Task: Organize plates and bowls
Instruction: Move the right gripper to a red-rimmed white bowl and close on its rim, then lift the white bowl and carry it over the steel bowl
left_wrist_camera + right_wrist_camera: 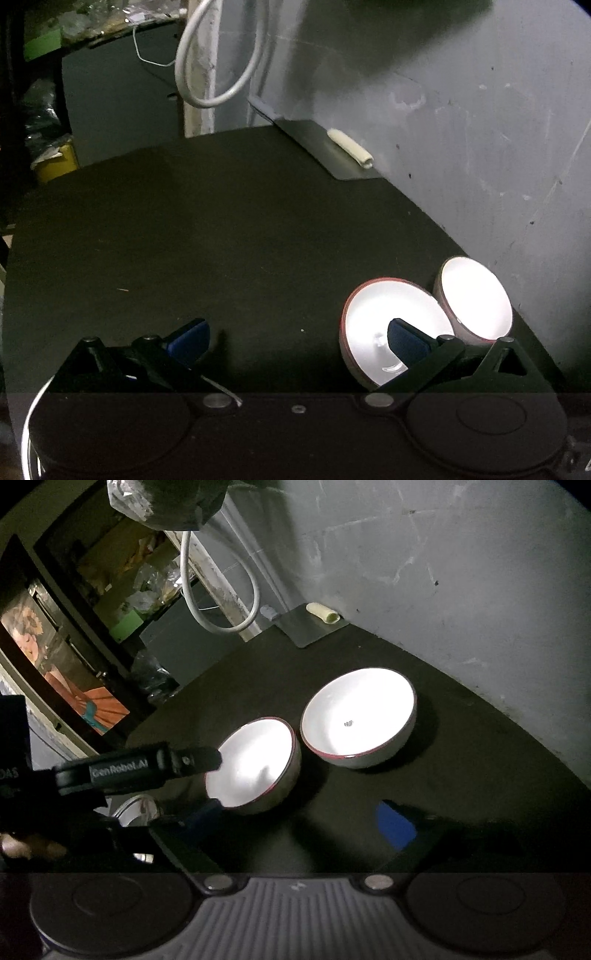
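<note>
Two white bowls with red rims stand side by side on a dark table near the wall. The nearer bowl [388, 325] [255, 764] lies beside the farther, larger bowl [476, 299] [358, 716]. My left gripper [299, 339] is open; its right finger [406, 339] reaches over the nearer bowl's rim, and its left finger [188, 339] stands over bare table. In the right wrist view the left gripper's finger [192, 762] sits at the nearer bowl's left rim. My right gripper [295, 819] is open, just in front of the bowls and holding nothing.
The dark table [221, 240] has a grey wall [461, 129] along its right side. A grey sheet with a cream tube [351, 147] [323, 613] lies in the far corner. A white hose [207, 74] hangs behind. Cluttered shelves [122, 583] stand beyond the left edge.
</note>
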The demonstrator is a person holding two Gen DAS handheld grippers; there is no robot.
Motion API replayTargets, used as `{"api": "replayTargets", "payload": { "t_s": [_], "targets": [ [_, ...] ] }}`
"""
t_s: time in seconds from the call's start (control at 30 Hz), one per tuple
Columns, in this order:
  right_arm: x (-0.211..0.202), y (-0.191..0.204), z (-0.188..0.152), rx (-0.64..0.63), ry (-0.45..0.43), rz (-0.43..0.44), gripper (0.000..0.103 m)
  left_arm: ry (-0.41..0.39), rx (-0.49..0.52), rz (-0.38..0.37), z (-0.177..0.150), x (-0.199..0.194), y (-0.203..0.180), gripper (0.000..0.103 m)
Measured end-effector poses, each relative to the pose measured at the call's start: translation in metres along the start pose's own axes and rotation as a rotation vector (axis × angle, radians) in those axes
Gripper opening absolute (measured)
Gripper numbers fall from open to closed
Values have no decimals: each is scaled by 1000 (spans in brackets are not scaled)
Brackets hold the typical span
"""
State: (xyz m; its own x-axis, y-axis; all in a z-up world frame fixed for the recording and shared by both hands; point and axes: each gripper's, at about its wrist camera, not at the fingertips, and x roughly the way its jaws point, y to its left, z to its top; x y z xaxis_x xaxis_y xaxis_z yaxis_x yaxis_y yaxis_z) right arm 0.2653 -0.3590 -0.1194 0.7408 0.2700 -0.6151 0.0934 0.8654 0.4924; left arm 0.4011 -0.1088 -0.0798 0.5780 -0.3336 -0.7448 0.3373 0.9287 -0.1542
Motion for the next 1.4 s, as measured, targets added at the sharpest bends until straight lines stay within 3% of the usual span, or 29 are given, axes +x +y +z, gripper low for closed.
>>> {"api": "replayTargets", "payload": {
  "t_s": [0.27,0.37,0.43,0.73,0.83,1.13,1.4],
  "targets": [
    [10,-1,4,20,-9,6,78,30,-21,-61,-3,7,2,76],
    [14,-1,6,36,-4,19,73,46,-33,-88,-4,10,2,58],
    [16,-2,6,42,2,32,70,68,-31,-110,-4,13,1,35],
    [26,-7,8,77,9,78,48,82,-48,-160,-5,18,-5,16],
    [26,-8,8,78,7,95,40,79,-30,-158,-6,17,-7,15],
    [17,-9,-5,109,40,122,30,78,-4,-181,-14,-2,-14,15],
    [-24,8,-23,81,0,139,30,47,21,-197,-31,-47,-20,15]
  ]
}}
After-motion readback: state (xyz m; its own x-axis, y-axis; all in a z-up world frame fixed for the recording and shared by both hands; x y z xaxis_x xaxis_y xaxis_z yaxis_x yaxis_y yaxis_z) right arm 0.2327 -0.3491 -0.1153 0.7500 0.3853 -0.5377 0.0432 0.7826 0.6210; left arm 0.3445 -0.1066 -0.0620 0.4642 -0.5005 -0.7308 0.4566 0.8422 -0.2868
